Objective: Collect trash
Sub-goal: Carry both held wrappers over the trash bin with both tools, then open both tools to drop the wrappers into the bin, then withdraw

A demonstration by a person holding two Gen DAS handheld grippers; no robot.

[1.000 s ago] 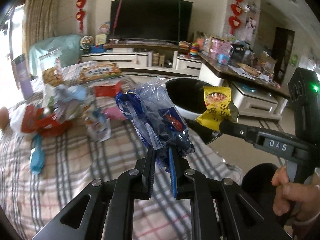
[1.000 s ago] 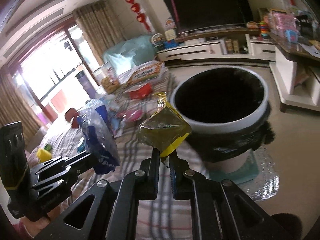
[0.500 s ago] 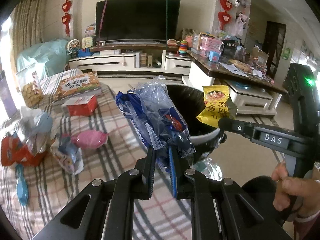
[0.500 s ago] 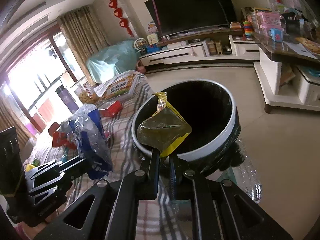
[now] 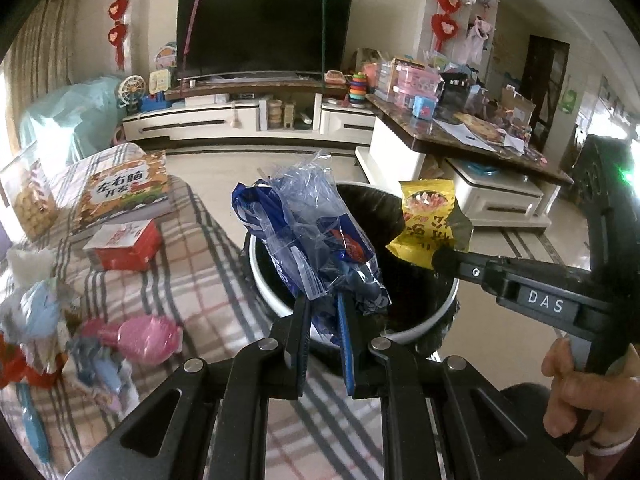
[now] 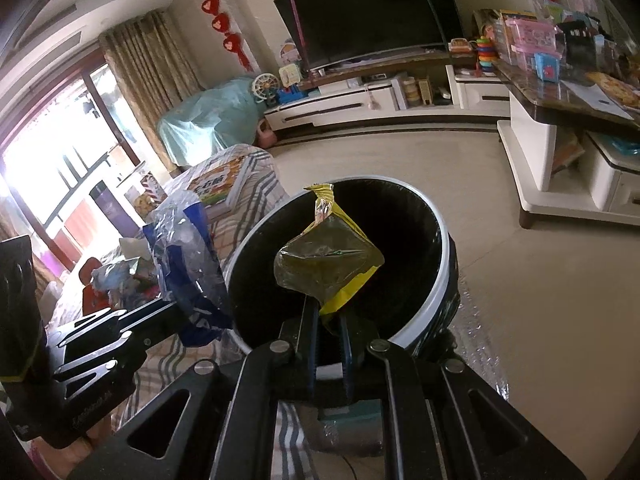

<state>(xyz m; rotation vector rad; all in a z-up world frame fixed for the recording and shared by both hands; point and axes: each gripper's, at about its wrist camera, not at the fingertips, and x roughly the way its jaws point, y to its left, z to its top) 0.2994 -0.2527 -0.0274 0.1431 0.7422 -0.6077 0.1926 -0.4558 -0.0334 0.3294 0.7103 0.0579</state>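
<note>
From my left wrist camera, my left gripper (image 5: 322, 312) sat low in the centre of the frame, its fingers clenched on a crumpled blue and clear plastic bag (image 5: 316, 236). The bag stood up in front of the round black-lined trash bin with the white rim (image 5: 420, 332), which filled the middle of the frame behind it. At right centre, my right gripper (image 5: 440, 258) pinched a yellow printed snack wrapper (image 5: 430, 220) above the bin's mouth. My worry here: the bag is light and springy, and it looked to hang near the bin's close rim, so letting go now could send it onto the plaid cloth (image 5: 192, 288) at left instead of inside. More wrappers still lay on that cloth at lower left, among them a pink one (image 5: 148, 336).

From my right wrist camera, my right gripper (image 6: 329, 320) was low centre, fingers closed on the yellow wrapper (image 6: 328, 268), which showed against the bin's dark opening (image 6: 400, 232). That one seemed well placed, though thin foil could cling to a pad when released. At left centre the blue bag (image 6: 188, 264) in my left gripper (image 6: 176, 304) sat beside the rim, seemingly outside it; I could not tell for sure. The two grippers were close, and a knock could jar either piece loose.
</note>
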